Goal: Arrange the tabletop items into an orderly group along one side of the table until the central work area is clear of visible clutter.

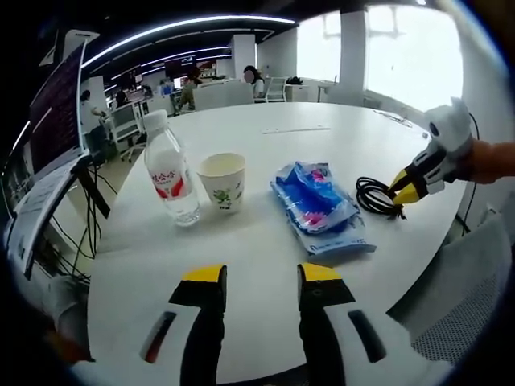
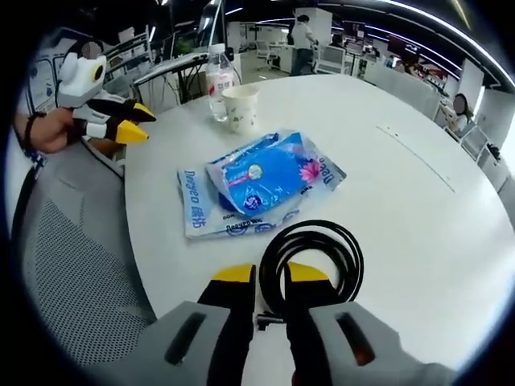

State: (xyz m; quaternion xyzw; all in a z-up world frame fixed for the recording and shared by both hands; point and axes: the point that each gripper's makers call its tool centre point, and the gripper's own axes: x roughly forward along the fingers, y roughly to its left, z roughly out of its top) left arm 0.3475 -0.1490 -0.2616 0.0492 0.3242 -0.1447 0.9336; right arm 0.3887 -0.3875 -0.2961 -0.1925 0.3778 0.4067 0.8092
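Note:
On the round white table (image 1: 265, 133) stand a clear water bottle (image 1: 170, 177) and a printed paper cup (image 1: 224, 182), side by side. Right of them lie two overlapping blue tissue packs (image 1: 318, 207). Beyond those is a coiled black cable (image 1: 375, 196). My left gripper (image 1: 261, 277) hovers open over the near table edge, nothing between its jaws. The right gripper (image 1: 405, 190) comes in from the right with its tips at the cable. In the right gripper view, the right gripper (image 2: 269, 277) is shut on a strand of the cable (image 2: 318, 253). The packs (image 2: 257, 185), cup (image 2: 241, 107) and bottle (image 2: 218, 80) lie beyond it, and the left gripper (image 2: 135, 122) is at the left.
A grey mesh chair (image 2: 72, 265) sits close to the table edge between the two grippers, and also shows in the left gripper view (image 1: 471, 322). Desks with monitors (image 1: 56, 121) stand left of the table. People and office chairs are far behind.

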